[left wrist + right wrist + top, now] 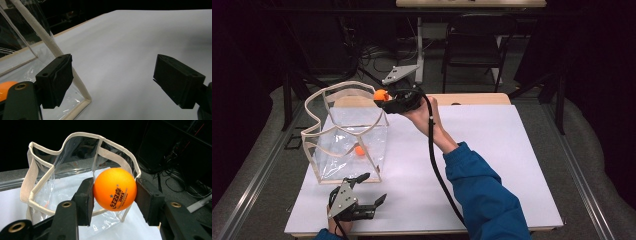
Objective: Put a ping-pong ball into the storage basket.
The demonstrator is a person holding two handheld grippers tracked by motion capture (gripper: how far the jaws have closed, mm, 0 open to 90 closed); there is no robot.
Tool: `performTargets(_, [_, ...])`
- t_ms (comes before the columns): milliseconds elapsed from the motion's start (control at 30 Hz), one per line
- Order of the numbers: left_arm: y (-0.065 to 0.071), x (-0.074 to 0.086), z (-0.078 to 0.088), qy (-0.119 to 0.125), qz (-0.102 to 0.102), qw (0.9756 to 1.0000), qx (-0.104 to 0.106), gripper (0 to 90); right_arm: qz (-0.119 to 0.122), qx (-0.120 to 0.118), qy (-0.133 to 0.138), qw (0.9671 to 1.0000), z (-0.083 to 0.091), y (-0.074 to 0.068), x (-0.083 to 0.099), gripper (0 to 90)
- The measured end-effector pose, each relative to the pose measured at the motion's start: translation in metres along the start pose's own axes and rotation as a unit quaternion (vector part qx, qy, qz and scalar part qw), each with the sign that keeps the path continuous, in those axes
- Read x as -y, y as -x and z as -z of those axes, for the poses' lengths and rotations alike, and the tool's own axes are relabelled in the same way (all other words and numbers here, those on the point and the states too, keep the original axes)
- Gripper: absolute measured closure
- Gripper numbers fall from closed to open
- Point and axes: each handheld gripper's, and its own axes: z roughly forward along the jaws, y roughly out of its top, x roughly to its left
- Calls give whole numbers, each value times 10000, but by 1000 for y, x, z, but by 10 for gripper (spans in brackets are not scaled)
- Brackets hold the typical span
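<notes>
One orange ball (115, 189) with black lettering, between right tool (113, 198) jaws

The orange ball (115, 189), pinched between the jaws of the right gripper (114, 195), bears black print: two small stars and the brand "DHS" beside unreadable characters.

The ball (115, 189) between the black jaws is orange, printed with dark lettering and 2 small stars; a second orange ball (359, 150) lies in the clear bag (343, 145), which is trimmed in cream; the counter (492, 165) is white; the sleeve (484, 195) is blue.
</notes>
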Motion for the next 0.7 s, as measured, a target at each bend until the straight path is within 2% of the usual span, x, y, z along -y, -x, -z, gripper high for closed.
performTargets(700, [0,0,0,1,11,10000,0,159,36,-64,55,10000,-9,-9,-6,509])
